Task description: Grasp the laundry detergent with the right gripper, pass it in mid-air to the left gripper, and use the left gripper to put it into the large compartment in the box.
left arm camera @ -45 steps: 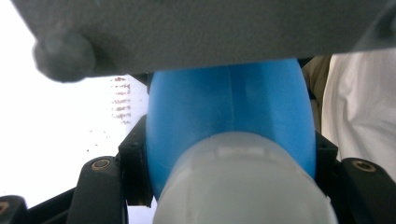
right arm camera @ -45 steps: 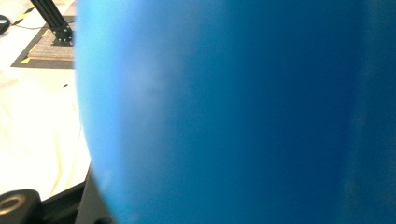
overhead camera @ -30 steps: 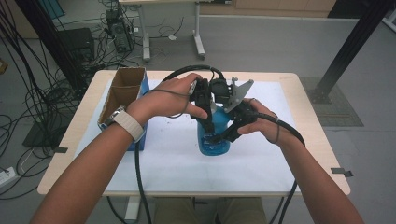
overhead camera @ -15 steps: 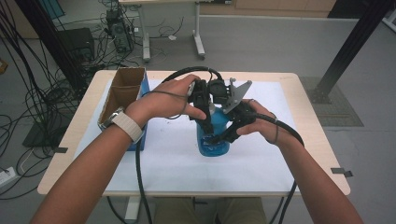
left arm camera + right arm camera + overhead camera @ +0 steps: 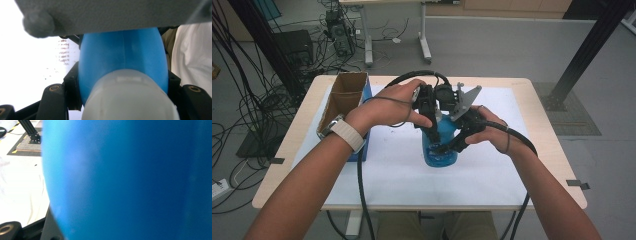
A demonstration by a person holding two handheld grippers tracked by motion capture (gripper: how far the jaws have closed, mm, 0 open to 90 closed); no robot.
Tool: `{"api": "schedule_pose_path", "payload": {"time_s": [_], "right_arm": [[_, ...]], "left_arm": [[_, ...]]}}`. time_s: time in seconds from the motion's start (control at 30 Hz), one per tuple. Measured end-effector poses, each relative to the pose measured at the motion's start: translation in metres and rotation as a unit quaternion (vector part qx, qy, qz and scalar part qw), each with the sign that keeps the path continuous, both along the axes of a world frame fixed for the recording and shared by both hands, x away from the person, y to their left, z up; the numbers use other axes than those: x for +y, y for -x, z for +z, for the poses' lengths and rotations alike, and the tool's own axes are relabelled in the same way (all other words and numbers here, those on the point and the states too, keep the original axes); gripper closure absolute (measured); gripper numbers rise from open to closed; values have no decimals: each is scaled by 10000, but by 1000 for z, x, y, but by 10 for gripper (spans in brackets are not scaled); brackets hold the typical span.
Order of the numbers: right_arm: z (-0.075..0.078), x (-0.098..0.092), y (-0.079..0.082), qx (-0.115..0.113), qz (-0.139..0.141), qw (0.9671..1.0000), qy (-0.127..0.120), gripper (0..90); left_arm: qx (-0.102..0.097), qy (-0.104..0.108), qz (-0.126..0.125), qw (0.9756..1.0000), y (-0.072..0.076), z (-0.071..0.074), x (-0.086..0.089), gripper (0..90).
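Wooden table (image 5: 542, 165), white sheet (image 5: 402, 175), blue bottle (image 5: 440, 150), cardboard box (image 5: 343, 100)

Smooth glossy blue plastic bottle (image 5: 439, 150)

Cardboard box (image 5: 343, 102) blocks table's (image 5: 532, 190) left edge; front & right side free.

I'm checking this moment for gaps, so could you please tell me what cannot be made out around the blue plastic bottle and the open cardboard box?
- Blue plastic bottle, high view: its top is hidden by the left gripper and left hand.
- Whitish cap, left gripper view: blurred, cut off below.
- Bottle, right gripper view: blurred, no detail.
- Open cardboard box, high view: contents unclear, interior in shadow.
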State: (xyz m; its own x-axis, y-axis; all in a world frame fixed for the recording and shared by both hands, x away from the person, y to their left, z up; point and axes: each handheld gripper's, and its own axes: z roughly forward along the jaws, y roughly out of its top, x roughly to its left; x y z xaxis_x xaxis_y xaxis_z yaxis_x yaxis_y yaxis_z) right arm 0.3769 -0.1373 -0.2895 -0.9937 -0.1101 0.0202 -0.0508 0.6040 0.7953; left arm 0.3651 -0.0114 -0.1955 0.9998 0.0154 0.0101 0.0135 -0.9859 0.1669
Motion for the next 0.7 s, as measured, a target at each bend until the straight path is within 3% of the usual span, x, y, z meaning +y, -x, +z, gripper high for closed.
{"api": "schedule_pose_path", "payload": {"time_s": [0.2, 0.23, 0.27, 0.3, 0.43, 0.57, 0.7], "right_arm": [[0, -1, 0, -65, 10, 10000, -15, 419], [0, -1, 1, -86, -3, 10000, -24, 355], [-1, -2, 2, -98, -65, 9999, -15, 216], [-2, -3, 3, -139, -158, 9998, 6, 158], [-6, -26, 3, 33, -546, 9985, -35, 124], [-9, -47, 0, -115, -864, 9953, 414, 111], [-5, -60, -3, -241, -1060, 9909, 794, 92]], "left_arm": [[-55, -15, 37, 10000, 1, 1, -1, 378], [-58, -28, 64, 10000, 1, 1, -1, 378], [-68, -69, 90, 9999, 0, 1, -1, 378], [-83, -92, 121, 9999, 0, 0, 0, 378], [-145, -157, 238, 9995, -1, 1, 6, 378], [-169, -258, 415, 9987, -3, 1, 11, 378], [-225, -212, 710, 9970, -6, 6, 17, 377]]}}
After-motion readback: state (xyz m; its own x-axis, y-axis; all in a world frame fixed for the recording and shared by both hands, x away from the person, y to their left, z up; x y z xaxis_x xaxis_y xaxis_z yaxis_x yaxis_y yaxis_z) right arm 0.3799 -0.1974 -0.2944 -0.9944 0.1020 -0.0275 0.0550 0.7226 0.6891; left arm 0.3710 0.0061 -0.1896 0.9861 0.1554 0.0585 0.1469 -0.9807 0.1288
